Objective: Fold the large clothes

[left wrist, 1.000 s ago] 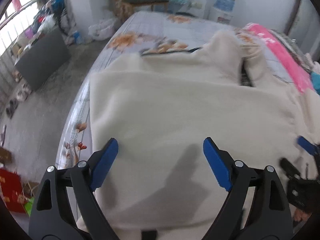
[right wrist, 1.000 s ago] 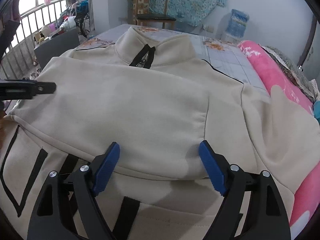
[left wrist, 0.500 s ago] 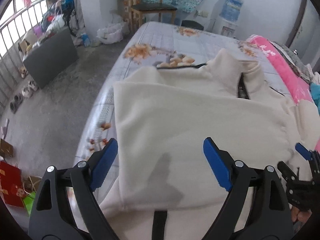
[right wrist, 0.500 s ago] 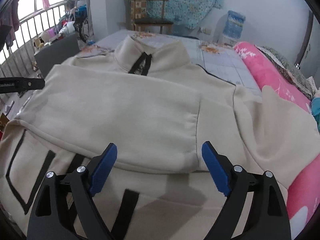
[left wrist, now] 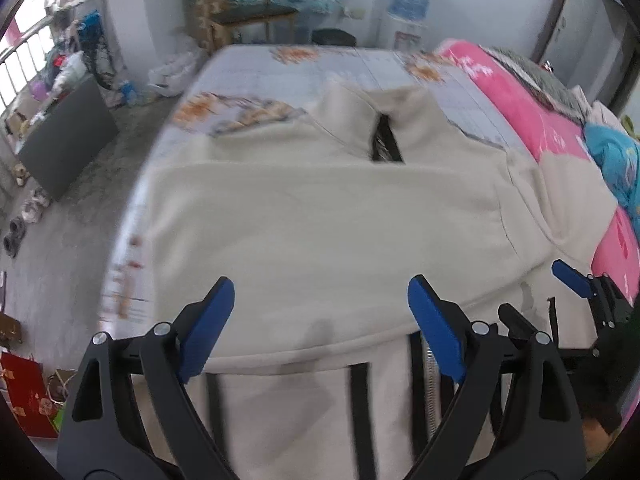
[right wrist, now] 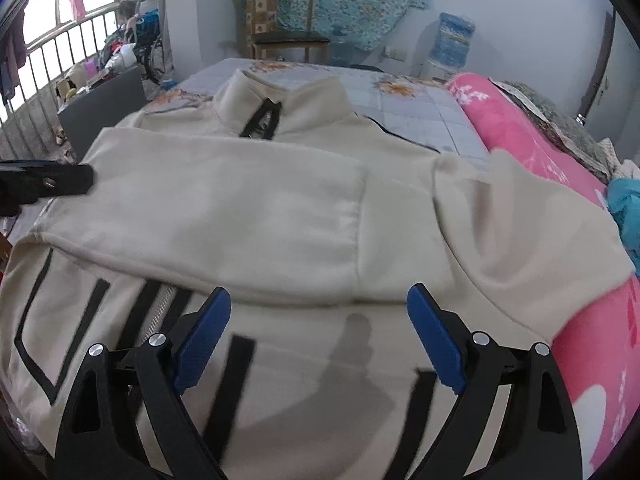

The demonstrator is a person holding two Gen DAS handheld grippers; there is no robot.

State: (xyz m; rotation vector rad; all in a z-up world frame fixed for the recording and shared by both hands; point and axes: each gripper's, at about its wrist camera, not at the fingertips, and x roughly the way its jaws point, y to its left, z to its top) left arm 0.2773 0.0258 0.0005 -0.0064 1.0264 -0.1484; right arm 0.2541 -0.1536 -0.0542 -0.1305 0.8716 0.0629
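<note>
A large cream jacket (left wrist: 320, 216) with black stripes and a zipped collar lies front-up on the bed. One sleeve (right wrist: 224, 216) is folded across its chest, with the cuff near the middle. My left gripper (left wrist: 320, 312) is open and empty, hovering above the sleeve's lower edge. My right gripper (right wrist: 318, 320) is open and empty above the jacket's striped lower front. The right gripper (left wrist: 576, 292) shows at the right edge of the left wrist view. The left gripper's tip (right wrist: 48, 182) shows at the left edge of the right wrist view.
The bed has a floral sheet (left wrist: 304, 68). A pink blanket (right wrist: 532, 140) and a blue cloth (left wrist: 616, 160) lie along the right side. A dark panel (left wrist: 68, 140), shoes and clutter stand on the floor at left. A chair (right wrist: 284, 36) and a water dispenser (right wrist: 452, 44) stand behind.
Both grippers have drawn back toward the jacket's hem and stayed open. More of the black-striped lower front now shows below the folded sleeve. The left view has swung right.
</note>
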